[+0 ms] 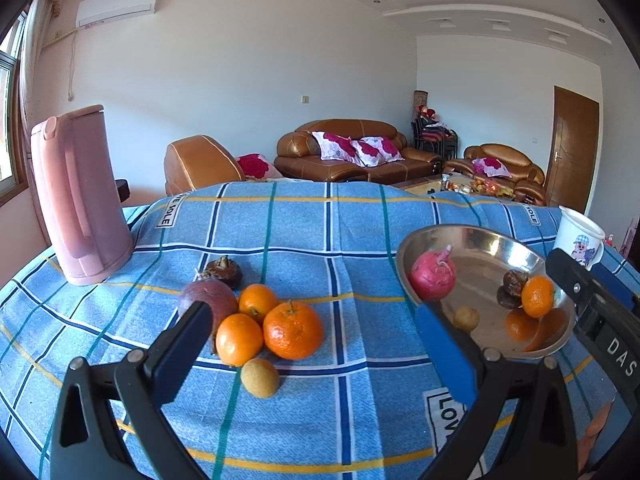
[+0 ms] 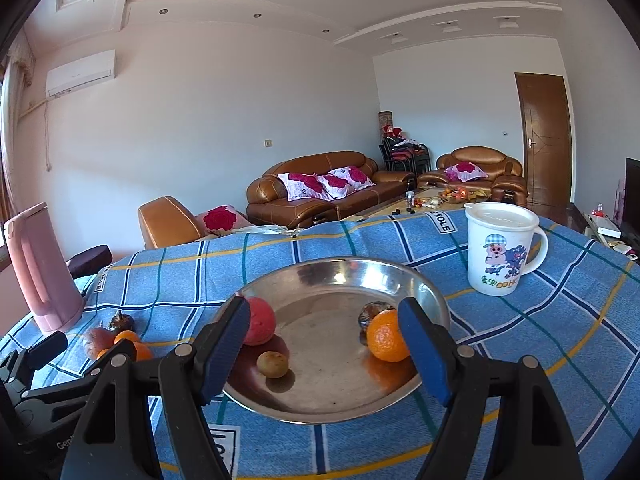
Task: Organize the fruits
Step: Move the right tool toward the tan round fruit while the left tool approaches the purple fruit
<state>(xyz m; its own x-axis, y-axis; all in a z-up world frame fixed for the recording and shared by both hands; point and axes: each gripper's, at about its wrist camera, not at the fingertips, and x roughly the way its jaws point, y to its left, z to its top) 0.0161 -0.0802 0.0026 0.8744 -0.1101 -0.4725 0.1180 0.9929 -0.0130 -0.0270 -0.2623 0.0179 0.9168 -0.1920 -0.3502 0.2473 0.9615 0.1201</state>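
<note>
1. Fruits (image 1: pixel 276 326) are split: a loose pile sits lower left of centre in the left view, the rest already lie in the bowl (image 2: pixel 434 300), so sorting looks maybe half done.
2. Left tool (image 1: pixel 316 332) is wide open with nothing in it, lined up around the pile, probably for the next grab.
3. Right tool (image 2: pixel 324 344) is open too, empty, framing the bowl.
4. Kettle (image 1: pixel 76 196) and cup (image 2: pixel 500 248) stand off to the bench edges, out of the way.

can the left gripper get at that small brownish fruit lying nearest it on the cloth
Probably yes. The left gripper is open and empty, and the small brown fruit lies loose in front of the oranges, nothing covering it.
</note>
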